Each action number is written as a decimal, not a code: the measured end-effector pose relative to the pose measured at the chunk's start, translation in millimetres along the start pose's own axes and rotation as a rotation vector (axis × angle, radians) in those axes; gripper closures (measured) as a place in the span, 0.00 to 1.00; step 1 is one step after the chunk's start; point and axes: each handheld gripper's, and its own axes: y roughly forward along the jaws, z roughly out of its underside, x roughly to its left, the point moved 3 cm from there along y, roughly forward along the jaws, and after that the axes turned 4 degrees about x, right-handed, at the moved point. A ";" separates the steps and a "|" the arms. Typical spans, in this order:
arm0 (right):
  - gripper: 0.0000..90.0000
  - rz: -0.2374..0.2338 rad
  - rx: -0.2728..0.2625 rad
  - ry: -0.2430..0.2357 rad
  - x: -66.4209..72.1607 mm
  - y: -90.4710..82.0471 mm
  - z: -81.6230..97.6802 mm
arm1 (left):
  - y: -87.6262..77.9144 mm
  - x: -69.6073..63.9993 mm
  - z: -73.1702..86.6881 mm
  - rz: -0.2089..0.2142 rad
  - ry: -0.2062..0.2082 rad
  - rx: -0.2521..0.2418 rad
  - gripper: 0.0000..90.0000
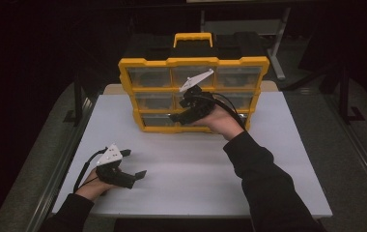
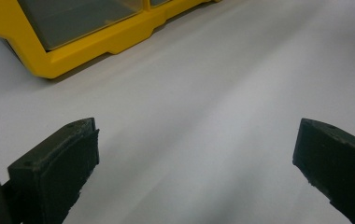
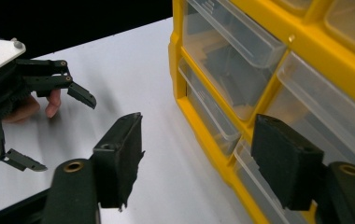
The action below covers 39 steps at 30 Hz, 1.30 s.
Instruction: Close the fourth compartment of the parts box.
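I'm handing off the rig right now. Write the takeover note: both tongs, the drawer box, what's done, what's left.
Left tongs: open, nothing between them, over the white table at its front left, apart from the box.
Right tongs: open, holding nothing, at the bottom row of the yellow drawer organizer.
Organizer: upright at the table's far edge, clear drawers all look pushed in.
Done: nothing visibly removed.
Left: probably grip a lower drawer and work it.

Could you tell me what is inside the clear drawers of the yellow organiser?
Through the clear fronts of the yellow organiser, a dark shape shows inside one drawer in the right gripper view. What it is cannot be told. The other drawers look dim, their contents blurred by glare and partly covered by the right gripper.
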 end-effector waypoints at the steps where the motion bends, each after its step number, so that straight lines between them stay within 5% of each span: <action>1: 0.33 0.001 -0.003 0.001 0.0 -0.9 1.6 | 0.0 -0.1 0.0 0.000 0.000 0.000 0.00; 12: 0.16 0.011 -0.015 0.053 -0.6 -8.4 32.4 | -0.2 -0.6 0.1 0.003 -0.002 0.000 0.00; 21: 0.01 0.066 -0.024 0.097 -4.3 -8.6 60.6 | -0.1 -0.6 0.3 0.005 -0.005 0.000 0.00; 39: 0.00 0.130 -0.026 0.156 -8.9 -10.6 120.3 | -0.3 -1.0 0.0 0.004 -0.003 0.001 0.00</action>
